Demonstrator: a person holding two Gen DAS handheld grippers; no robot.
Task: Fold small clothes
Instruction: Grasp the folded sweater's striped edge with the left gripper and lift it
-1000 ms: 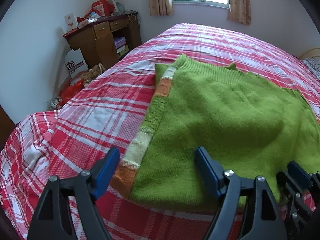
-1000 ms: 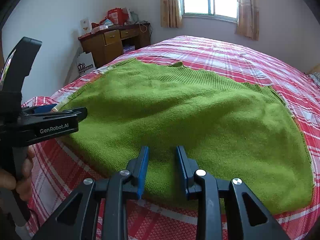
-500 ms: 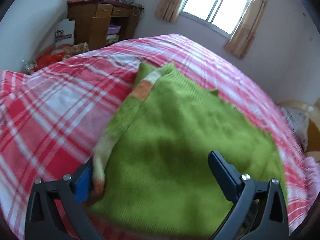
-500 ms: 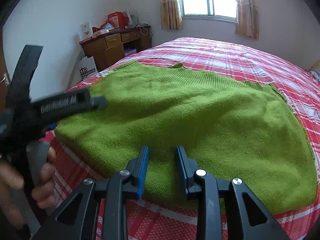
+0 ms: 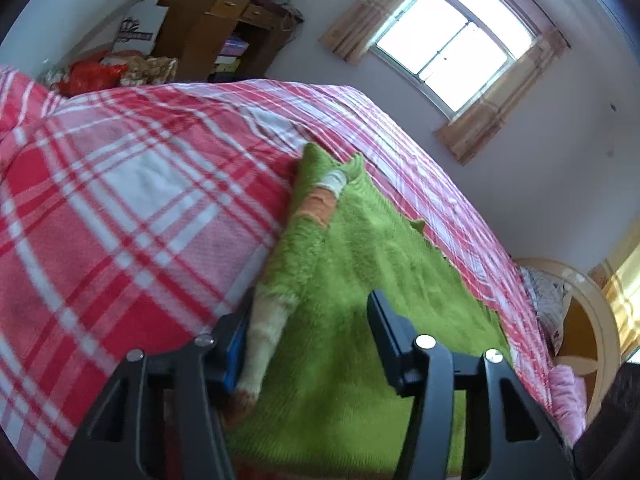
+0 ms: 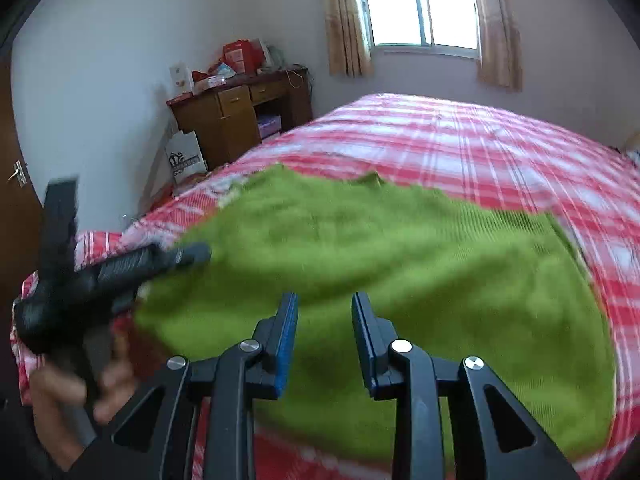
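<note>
A green knitted sweater (image 5: 360, 272) lies flat on the red plaid bed (image 5: 120, 184), with an orange and white striped band (image 5: 320, 200) along its left edge. My left gripper (image 5: 310, 336) straddles that band near the close corner. Its jaws are closing; one pad touches the band and the other stands apart over green fabric. The right wrist view shows the sweater (image 6: 400, 264) spread wide, with the left gripper (image 6: 120, 272) held by a hand (image 6: 80, 392) at its left corner. My right gripper (image 6: 326, 340) hovers over the near hem, narrowly open, with nothing between its fingers.
A wooden desk (image 6: 240, 116) piled with red boxes stands against the far wall, with a white paper bag (image 6: 186, 158) beside it. A curtained window (image 6: 420, 4) is behind the bed (image 6: 480, 140). A pillow (image 5: 544, 296) and a wooden headboard (image 5: 580, 320) lie at the right.
My left gripper rolled and moved onto the sweater's striped left edge; its jaws spread wide, then narrowed around it. My right gripper rose a little with its gap unchanged.
</note>
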